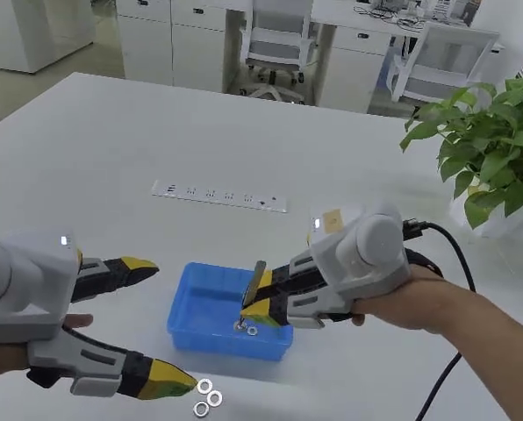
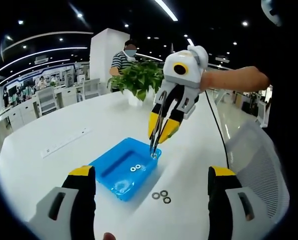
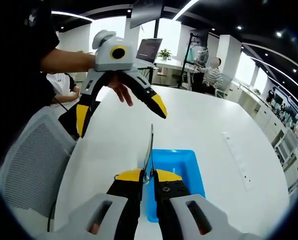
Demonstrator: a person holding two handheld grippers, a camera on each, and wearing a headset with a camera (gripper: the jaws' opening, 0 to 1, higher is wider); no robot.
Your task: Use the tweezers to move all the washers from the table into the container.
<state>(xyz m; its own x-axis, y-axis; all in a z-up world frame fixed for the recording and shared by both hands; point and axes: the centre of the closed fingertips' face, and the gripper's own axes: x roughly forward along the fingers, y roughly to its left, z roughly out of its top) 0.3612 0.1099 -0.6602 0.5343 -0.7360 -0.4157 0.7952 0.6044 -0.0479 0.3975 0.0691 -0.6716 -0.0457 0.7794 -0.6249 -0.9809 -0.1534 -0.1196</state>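
Three washers [image 1: 207, 396] lie in a tight cluster on the white table [image 1: 112, 149], just off the near edge of the blue container [image 1: 187, 294] and just right of the left tool's [image 1: 165, 324] nearer yellow tip. That tool hangs wide apart with nothing between its jaws, its farther tip just left of the container. The cluster is well apart from the right tool [image 1: 261, 298], which sits over the container's right side with its jaws drawn in tight on the tweezers [image 1: 258, 274]. The tweezers slant down from the jaws, and their points reach into the container's near right corner. Two other washers [image 1: 247, 329] lie flat on the container floor right at those points; in the left gripper view one more small ring shows at the very tips, though whether it is pinched or merely touched cannot be told. All the washers are small, flat, silvery rings with open centres, bright against the blue plastic and paler against the table. A white power strip [image 1: 218, 195] lies farther back.
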